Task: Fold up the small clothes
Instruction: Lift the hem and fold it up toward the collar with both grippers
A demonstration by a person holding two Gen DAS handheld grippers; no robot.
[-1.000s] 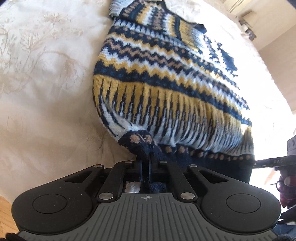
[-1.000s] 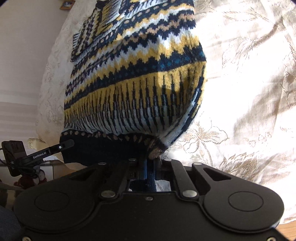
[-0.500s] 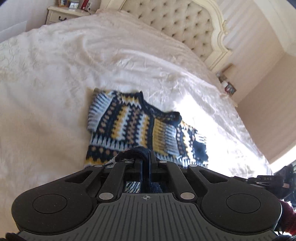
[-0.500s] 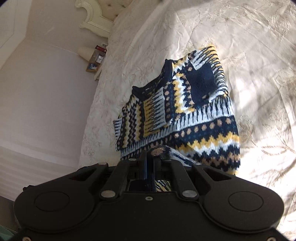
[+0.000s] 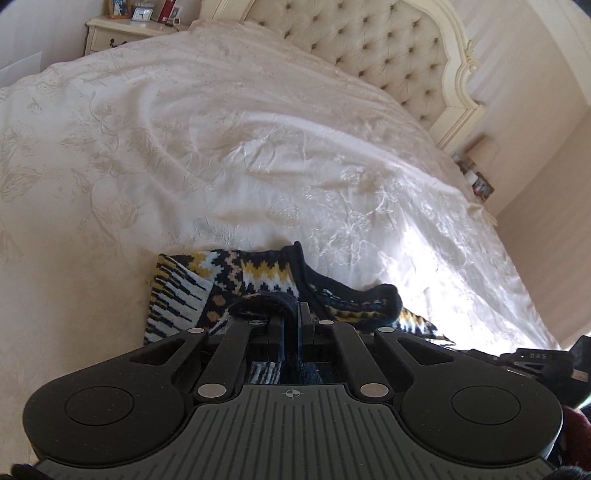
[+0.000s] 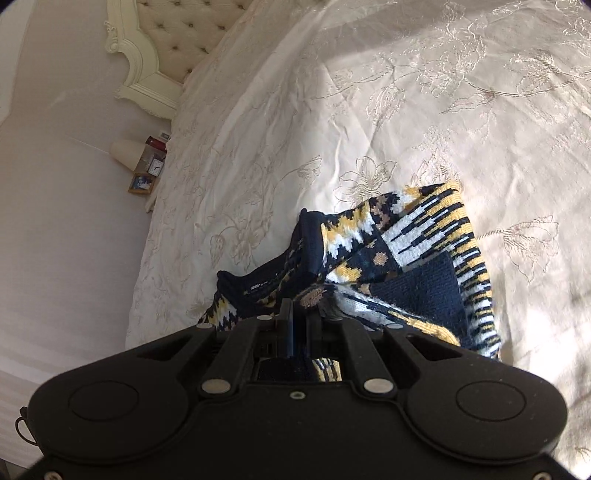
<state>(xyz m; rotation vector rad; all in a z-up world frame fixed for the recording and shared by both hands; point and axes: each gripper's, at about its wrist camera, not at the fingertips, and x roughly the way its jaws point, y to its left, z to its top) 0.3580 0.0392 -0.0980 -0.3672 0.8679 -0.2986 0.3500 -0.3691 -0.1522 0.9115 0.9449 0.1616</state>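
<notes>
Fingers of the left gripper (image 5: 291, 317) are pinched on the navy hem of a small patterned knit sweater (image 5: 207, 291), and the right gripper (image 6: 300, 314) is likewise clamped on a hem corner of the same sweater (image 6: 424, 251). The garment lies on the bed, its lower half carried up and over toward the collar (image 6: 310, 240), so the step in hand looks like a bottom-to-top fold. To do it well, both held corners should travel level and land squarely on the shoulders; the navy collar band stands rucked up and the top layer sits bunched, so lowering slowly and drawing the corners slightly apart would flatten it before letting go. Beyond the sweater spreads the embroidered cream bedspread (image 5: 258, 147), wrinkled but bare, then the tufted headboard (image 5: 369, 48) and a nightstand (image 5: 122, 33).
</notes>
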